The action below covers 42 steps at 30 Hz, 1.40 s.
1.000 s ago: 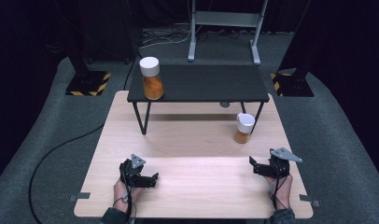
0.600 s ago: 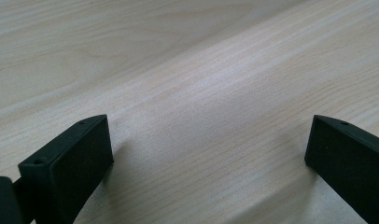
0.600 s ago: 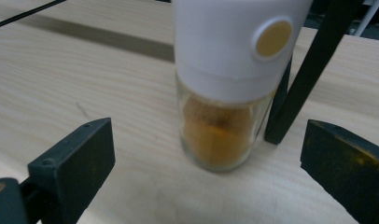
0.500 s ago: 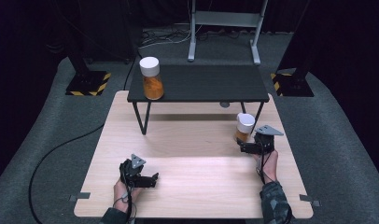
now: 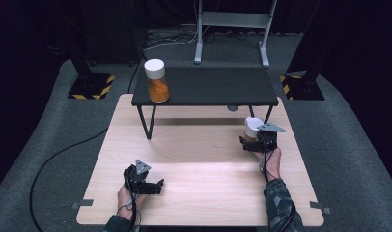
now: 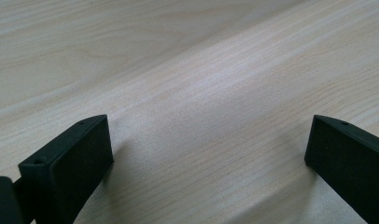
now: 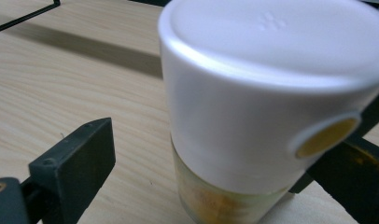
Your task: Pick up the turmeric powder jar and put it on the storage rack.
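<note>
From above we see a second jar (image 5: pixel 156 80) on the black shelf (image 5: pixel 208 87). Up close, our right hand-held gripper (image 7: pixel 215 186) stands open around the white-lidded jar (image 7: pixel 267 107) on the tabletop (image 5: pixel 199 154); the left hand-held gripper (image 6: pixel 206 154) gapes empty.

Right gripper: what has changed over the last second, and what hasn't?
The right gripper moved forward and inward to the small white-capped jar; its jaws now stand open on either side, not yet closed. The left gripper, open on the table, and the tall jar on the black shelf stayed put.
</note>
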Each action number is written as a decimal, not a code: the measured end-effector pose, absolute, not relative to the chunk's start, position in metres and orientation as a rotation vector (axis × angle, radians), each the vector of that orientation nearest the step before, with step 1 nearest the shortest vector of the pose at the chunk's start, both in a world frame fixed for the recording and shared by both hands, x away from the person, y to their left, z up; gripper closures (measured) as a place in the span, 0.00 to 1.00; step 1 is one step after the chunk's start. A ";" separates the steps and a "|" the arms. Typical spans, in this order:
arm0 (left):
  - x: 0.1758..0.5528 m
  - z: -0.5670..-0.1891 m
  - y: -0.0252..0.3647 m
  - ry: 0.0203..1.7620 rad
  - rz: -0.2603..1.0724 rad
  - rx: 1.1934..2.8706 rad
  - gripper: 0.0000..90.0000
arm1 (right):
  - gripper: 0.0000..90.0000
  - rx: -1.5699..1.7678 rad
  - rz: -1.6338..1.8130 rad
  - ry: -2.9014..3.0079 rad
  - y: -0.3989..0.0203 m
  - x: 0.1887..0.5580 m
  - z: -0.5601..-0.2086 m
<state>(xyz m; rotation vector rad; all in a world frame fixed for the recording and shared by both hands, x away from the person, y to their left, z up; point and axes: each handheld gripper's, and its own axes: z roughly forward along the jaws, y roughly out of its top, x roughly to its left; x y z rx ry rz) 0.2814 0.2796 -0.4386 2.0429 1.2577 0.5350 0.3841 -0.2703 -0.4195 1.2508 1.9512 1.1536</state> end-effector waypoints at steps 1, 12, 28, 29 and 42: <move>0.281 -0.439 0.280 1.258 0.535 2.043 0.00 | 0.02 1.254 1.152 1.952 -0.270 0.385 -0.420; 0.282 -0.438 0.280 1.257 0.534 2.047 0.00 | 0.15 1.257 1.142 1.936 -0.269 0.391 -0.423; 0.282 -0.438 0.280 1.256 0.534 2.047 0.00 | 0.32 1.281 1.130 1.936 -0.273 0.392 -0.428; 0.282 -0.438 0.280 1.256 0.534 2.047 0.00 | 0.32 1.274 1.124 1.937 -0.272 0.392 -0.428; 0.282 -0.438 0.280 1.257 0.534 2.047 0.00 | 0.33 1.275 1.132 1.936 -0.273 0.390 -0.428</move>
